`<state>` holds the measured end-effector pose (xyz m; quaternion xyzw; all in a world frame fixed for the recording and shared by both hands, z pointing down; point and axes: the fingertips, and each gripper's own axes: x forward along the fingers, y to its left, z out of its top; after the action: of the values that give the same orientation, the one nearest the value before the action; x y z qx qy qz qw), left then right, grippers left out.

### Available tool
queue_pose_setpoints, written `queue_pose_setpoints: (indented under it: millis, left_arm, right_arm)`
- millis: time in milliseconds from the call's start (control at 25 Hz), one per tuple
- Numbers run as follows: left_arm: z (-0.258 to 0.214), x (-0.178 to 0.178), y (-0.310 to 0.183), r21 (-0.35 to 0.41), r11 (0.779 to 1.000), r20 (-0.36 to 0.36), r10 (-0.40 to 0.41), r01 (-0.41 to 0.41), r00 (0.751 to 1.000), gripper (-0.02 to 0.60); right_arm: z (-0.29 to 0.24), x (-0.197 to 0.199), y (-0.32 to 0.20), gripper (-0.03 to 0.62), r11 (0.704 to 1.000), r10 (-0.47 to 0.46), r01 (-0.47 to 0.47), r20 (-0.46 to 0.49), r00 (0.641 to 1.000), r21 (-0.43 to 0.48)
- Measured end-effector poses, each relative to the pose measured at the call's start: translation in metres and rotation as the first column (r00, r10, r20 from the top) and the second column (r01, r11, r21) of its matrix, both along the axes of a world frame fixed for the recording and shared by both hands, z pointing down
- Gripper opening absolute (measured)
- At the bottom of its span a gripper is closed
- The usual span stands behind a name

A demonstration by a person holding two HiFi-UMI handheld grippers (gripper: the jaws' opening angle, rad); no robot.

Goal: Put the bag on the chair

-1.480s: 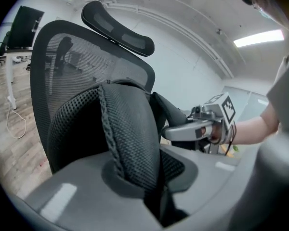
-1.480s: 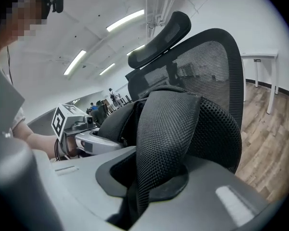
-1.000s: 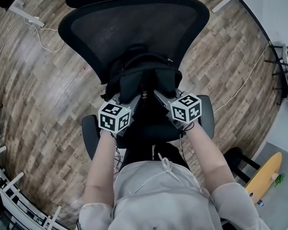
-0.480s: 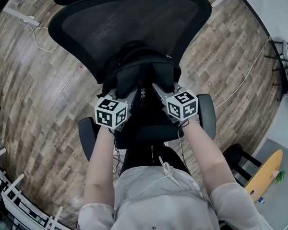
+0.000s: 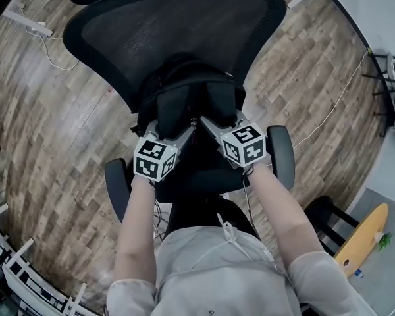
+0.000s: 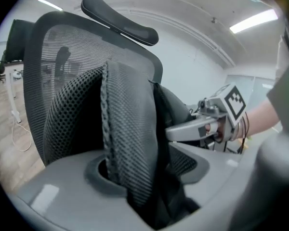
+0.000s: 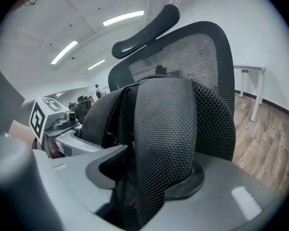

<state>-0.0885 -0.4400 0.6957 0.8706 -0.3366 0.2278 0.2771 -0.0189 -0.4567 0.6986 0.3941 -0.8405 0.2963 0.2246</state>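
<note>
The black backpack (image 5: 191, 101) stands on the seat of the black office chair, leaning against its mesh backrest (image 5: 178, 31). My left gripper (image 5: 171, 131) is at the bag's left shoulder strap (image 6: 130, 143), which runs between its jaws. Those jaws are opening and stand apart from the strap. My right gripper (image 5: 218, 122) is at the right shoulder strap (image 7: 164, 143); its jaws are opening too, with the padded strap loose between them. Each gripper view also shows the other one: the right gripper (image 6: 207, 124) and the left gripper (image 7: 53, 121).
The chair's armrests (image 5: 281, 157) (image 5: 117, 188) flank my hands. A cable (image 5: 329, 120) runs over the wooden floor at right, a power strip (image 5: 36, 24) lies at far left. A yellow skateboard (image 5: 362, 242) lies at lower right, a white rack (image 5: 13, 268) at lower left.
Both grippers' jaws have spread apart around the shoulder straps that they gripped before. The bag has settled against the backrest.
</note>
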Motion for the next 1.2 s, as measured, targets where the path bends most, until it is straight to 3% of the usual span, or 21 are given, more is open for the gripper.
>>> queue_pose_setpoints:
  millis: [160,400,640,720,840,920,1000,1200]
  left_arm:
    - [-0.005,-0.002,0.006,0.062,0.995,-0.008,-0.071,0.071,0.997,0.321]
    - [-0.01,-0.017,0.014,0.083,0.973,-0.006,-0.217,0.217,0.976,0.414]
    - [-0.024,-0.033,0.023,0.149,0.944,0.018,-0.301,0.295,0.954,0.425]
    - [-0.029,-0.04,0.028,0.178,0.931,0.037,-0.331,0.32,0.943,0.397]
    - [-0.038,-0.049,0.037,0.219,0.907,0.057,-0.379,0.359,0.924,0.371]
    - [-0.042,-0.052,0.046,0.229,0.898,0.069,-0.4,0.375,0.914,0.321]
    - [-0.046,-0.053,0.056,0.223,0.893,0.071,-0.416,0.392,0.907,0.209]
    - [-0.058,-0.06,0.076,0.224,0.86,0.065,-0.483,0.459,0.873,0.059]
  right_arm:
    - [-0.01,-0.005,0.008,0.353,0.997,-0.023,0.024,-0.015,1.0,0.069]
    - [-0.017,0.016,0.013,0.513,0.986,0.12,-0.116,-0.026,0.992,0.122]
    - [-0.025,0.036,0.026,0.534,0.973,0.197,-0.192,-0.033,0.98,0.125]
    - [-0.03,0.04,0.033,0.532,0.97,0.213,-0.208,-0.033,0.976,0.123]
    - [-0.04,0.047,0.045,0.508,0.958,0.25,-0.238,-0.057,0.967,0.16]
    - [-0.045,0.052,0.054,0.478,0.95,0.271,-0.254,-0.072,0.96,0.183]
    - [-0.047,0.055,0.066,0.365,0.948,0.279,-0.261,-0.085,0.957,0.18]
    - [-0.055,0.065,0.089,0.091,0.933,0.333,-0.311,-0.104,0.937,0.181]
